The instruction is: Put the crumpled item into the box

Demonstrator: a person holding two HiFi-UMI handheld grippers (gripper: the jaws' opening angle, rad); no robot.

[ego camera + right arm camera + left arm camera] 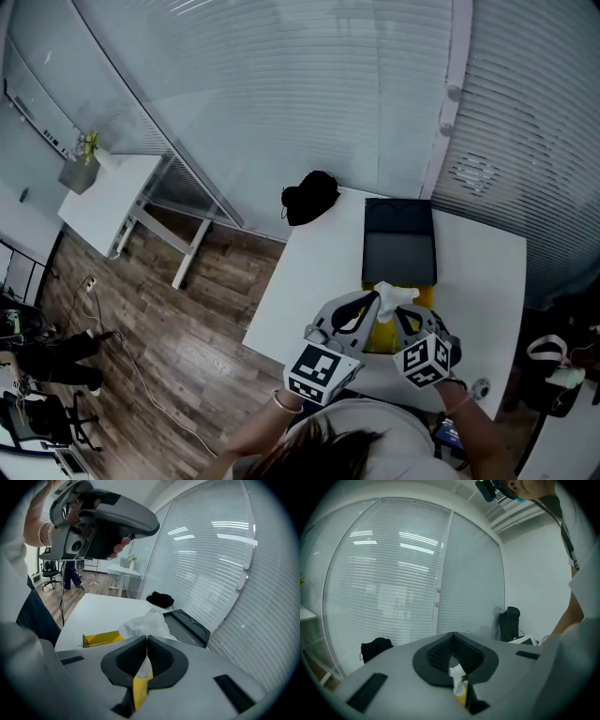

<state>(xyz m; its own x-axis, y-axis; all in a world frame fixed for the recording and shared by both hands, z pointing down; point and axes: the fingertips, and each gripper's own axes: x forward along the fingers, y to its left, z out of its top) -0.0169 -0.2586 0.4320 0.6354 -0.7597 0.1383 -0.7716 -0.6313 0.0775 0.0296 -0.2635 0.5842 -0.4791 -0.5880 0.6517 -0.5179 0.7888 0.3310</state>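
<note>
The crumpled white paper (394, 296) hangs just over the open yellow box (426, 299) on the white table (309, 281). My right gripper (403, 317) is shut on it. In the right gripper view the paper (145, 622) bulges past the closed tips (146, 639), with the yellow box (101, 638) below and to the left. My left gripper (372, 309) is beside the paper, its pads meeting at the tips (452, 637). A scrap of white and yellow shows in the slit behind them, and I cannot tell whether it touches. A hand holds the left gripper (103, 522) up at the left.
A shallow black box part (399, 251) lies just beyond the yellow box, nearer the blinds. A black bag (309, 197) sits at the table's far left corner. Glass walls with blinds stand behind the table. A small white table (103, 202) stands across the wooden floor.
</note>
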